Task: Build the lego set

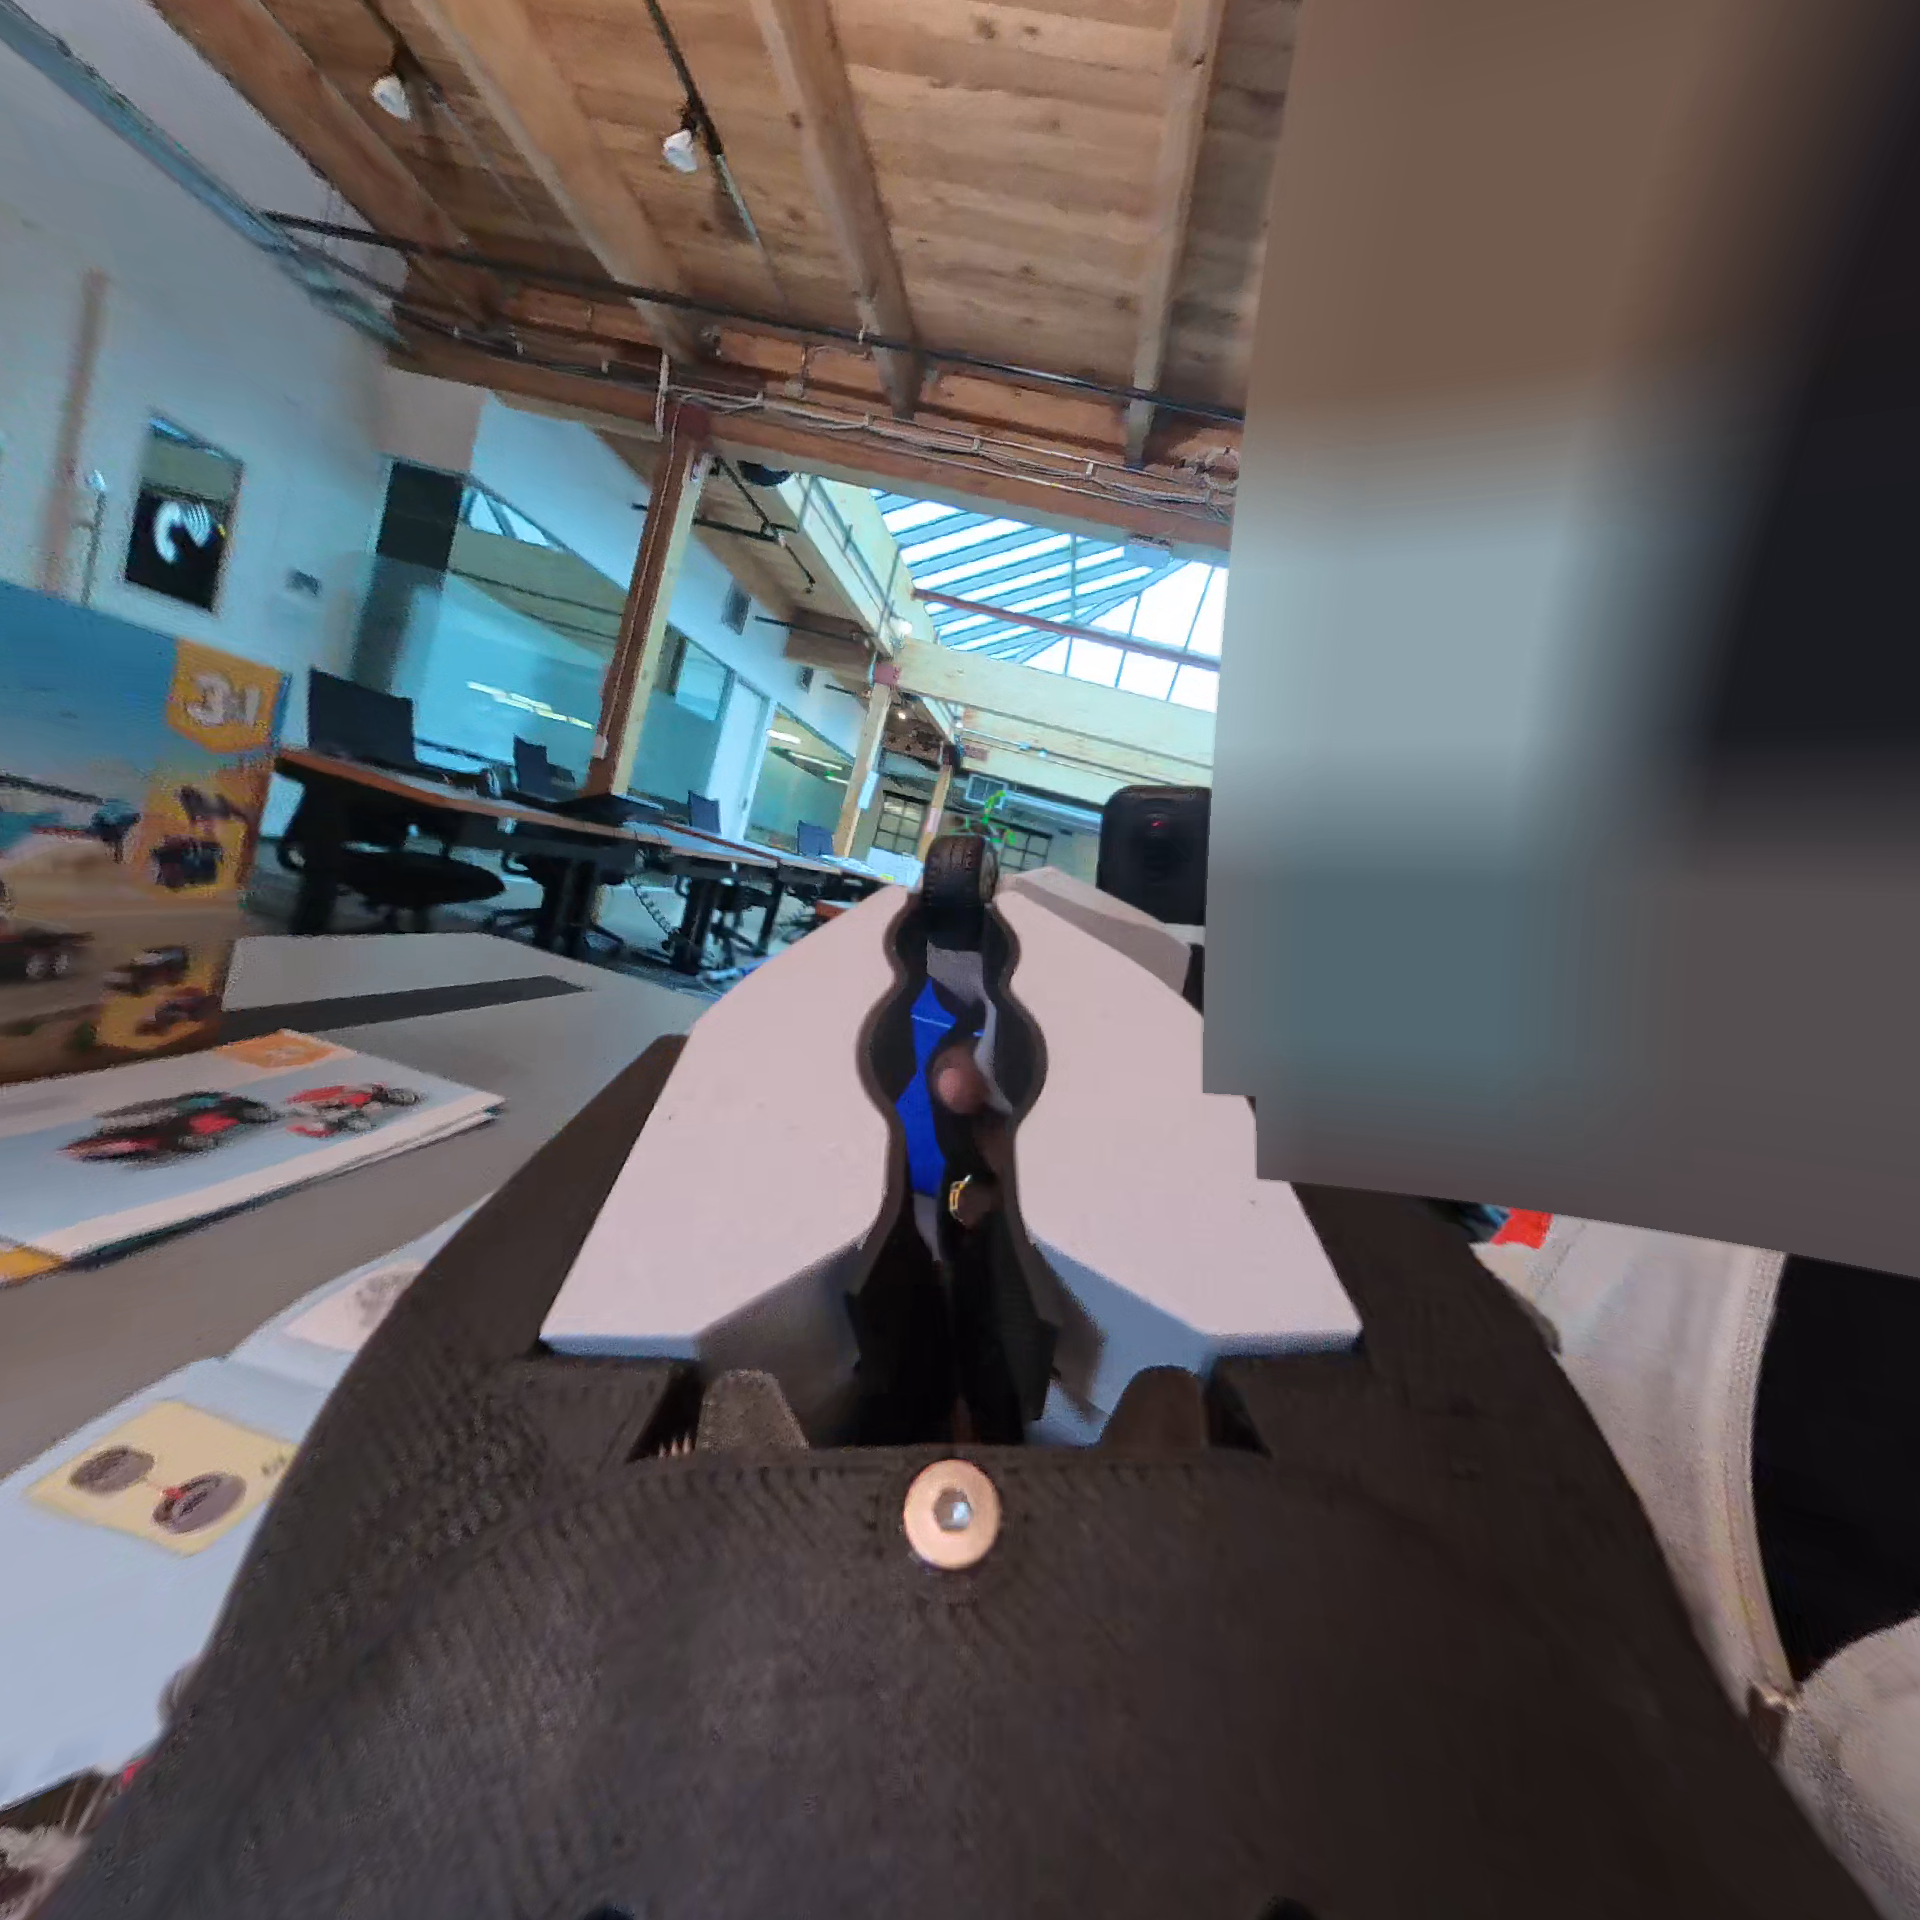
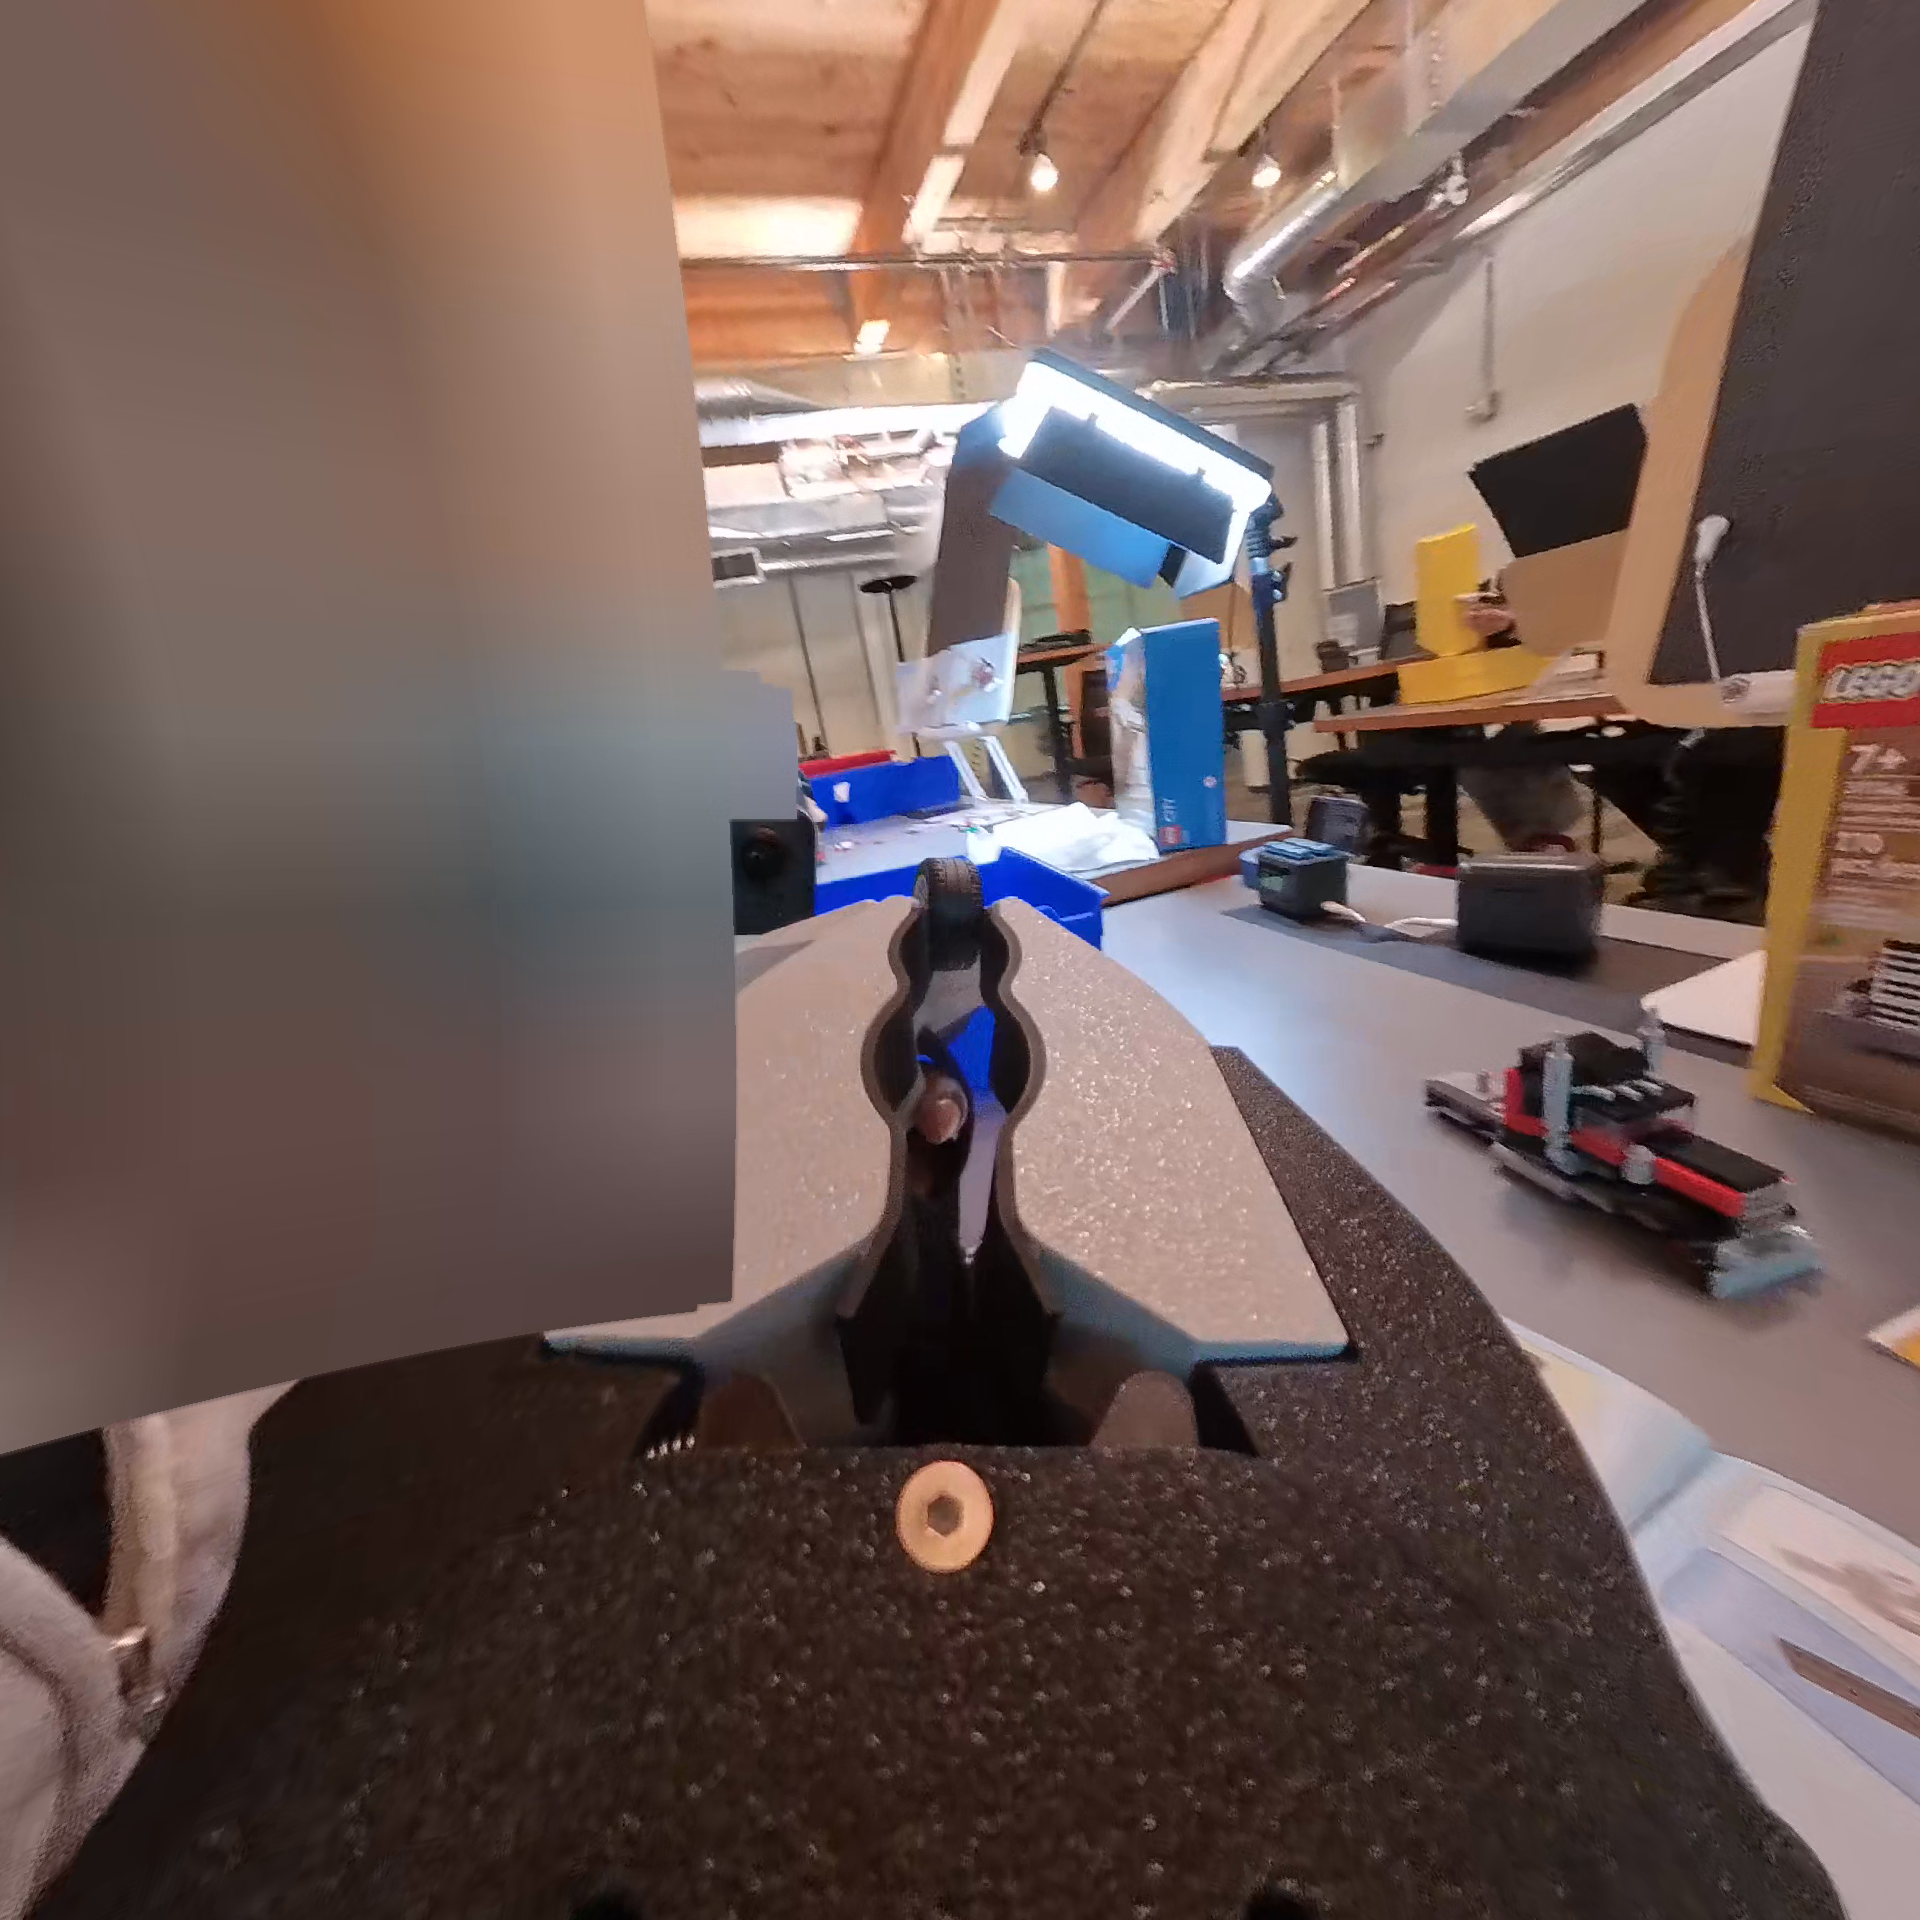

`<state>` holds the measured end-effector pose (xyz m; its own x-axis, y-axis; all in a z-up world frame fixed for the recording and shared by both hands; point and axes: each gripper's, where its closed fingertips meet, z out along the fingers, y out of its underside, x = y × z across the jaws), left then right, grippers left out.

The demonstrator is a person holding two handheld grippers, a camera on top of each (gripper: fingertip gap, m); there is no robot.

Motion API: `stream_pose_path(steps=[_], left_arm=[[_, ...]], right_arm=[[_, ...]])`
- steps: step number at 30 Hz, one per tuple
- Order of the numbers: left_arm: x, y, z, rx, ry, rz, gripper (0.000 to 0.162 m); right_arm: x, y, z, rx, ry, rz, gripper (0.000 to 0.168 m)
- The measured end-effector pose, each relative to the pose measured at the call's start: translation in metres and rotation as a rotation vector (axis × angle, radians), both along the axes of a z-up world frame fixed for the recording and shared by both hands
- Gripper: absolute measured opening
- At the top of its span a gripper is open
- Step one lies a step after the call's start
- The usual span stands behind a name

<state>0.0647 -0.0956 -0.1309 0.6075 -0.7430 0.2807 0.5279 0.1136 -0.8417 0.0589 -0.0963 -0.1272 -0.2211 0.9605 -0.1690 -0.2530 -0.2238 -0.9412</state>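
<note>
My left tongs (image 1: 961, 883) are pinching a small black wheel (image 1: 961, 871) at their tips, raised well above the desk (image 1: 436, 1023). My right tongs (image 2: 948, 896) pinch a second small black wheel (image 2: 948, 888) the same way. Taking the half-built black and red lego truck (image 2: 1621, 1158) as my landmark, it lies on the desk to the right of the right tongs, with a yellow lego box (image 2: 1844, 862) just behind it. On the left-hand side of the desk I see an instruction booklet (image 1: 239, 1127) lying flat, and another set box (image 1: 114, 831) standing just behind that.
</note>
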Motion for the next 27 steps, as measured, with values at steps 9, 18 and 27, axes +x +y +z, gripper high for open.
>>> stream_pose_path(steps=[9, 18, 27], left_arm=[[-0.003, 0.005, -0.004, -0.12, -0.123, -0.202, 0.02], [0.003, 0.011, -0.016, -0.116, 0.104, -0.072, 0.048], [0.016, 0.018, -0.036, 0.069, 0.717, 0.218, 0.023]], right_arm=[[0.002, 0.007, -0.005, -0.287, -0.124, 0.241, 0.01], [0.005, 0.02, -0.021, -0.73, -0.132, 0.419, 0.01], [0.009, 0.013, -0.042, -0.844, -0.259, 0.468, 0.01]])
